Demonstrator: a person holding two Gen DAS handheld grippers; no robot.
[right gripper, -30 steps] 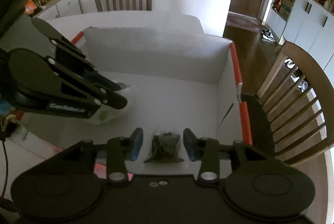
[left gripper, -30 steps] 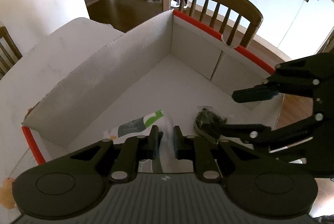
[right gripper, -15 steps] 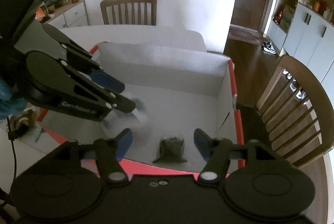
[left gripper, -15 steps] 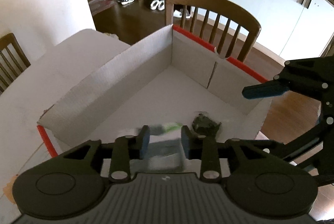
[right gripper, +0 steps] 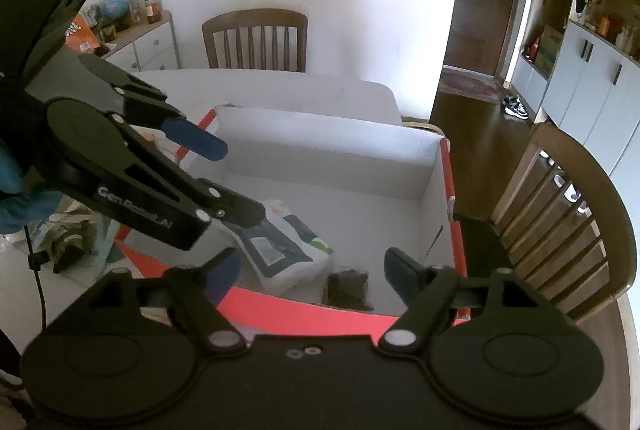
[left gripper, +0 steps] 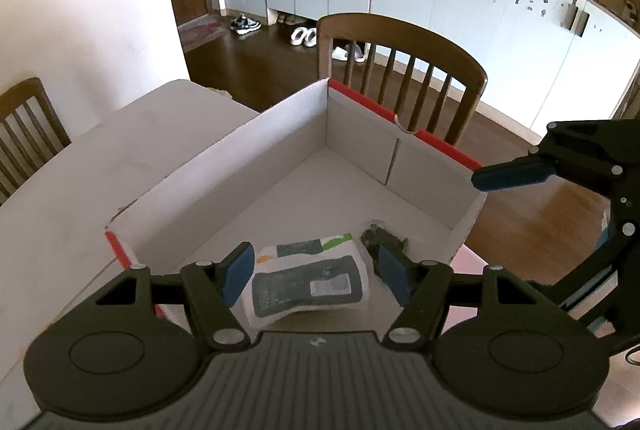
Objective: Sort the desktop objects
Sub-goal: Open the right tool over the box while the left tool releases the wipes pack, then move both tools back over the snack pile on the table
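Observation:
A white cardboard box [left gripper: 356,133] with red rims stands on the white table. On its floor lie a white packet with grey and green print [left gripper: 308,282] and a small dark bag [left gripper: 384,240]. My left gripper [left gripper: 316,272] hangs above the packet, jaws opening, nothing between the pads. In the right wrist view the same packet [right gripper: 280,250] and dark bag [right gripper: 348,288] lie near the box's front wall [right gripper: 304,310]. My right gripper [right gripper: 308,270] is above the dark bag, jaws opening and empty.
A wooden chair [left gripper: 404,77] stands behind the box; another wooden chair [right gripper: 256,37] is at the table's far side. Loose packets [right gripper: 72,238] lie on the table left of the box. A third chair [right gripper: 560,222] stands to the right.
Both grippers let go and rose: the left released the white packet, the right released the dark bag. Both items now lie on the box floor.

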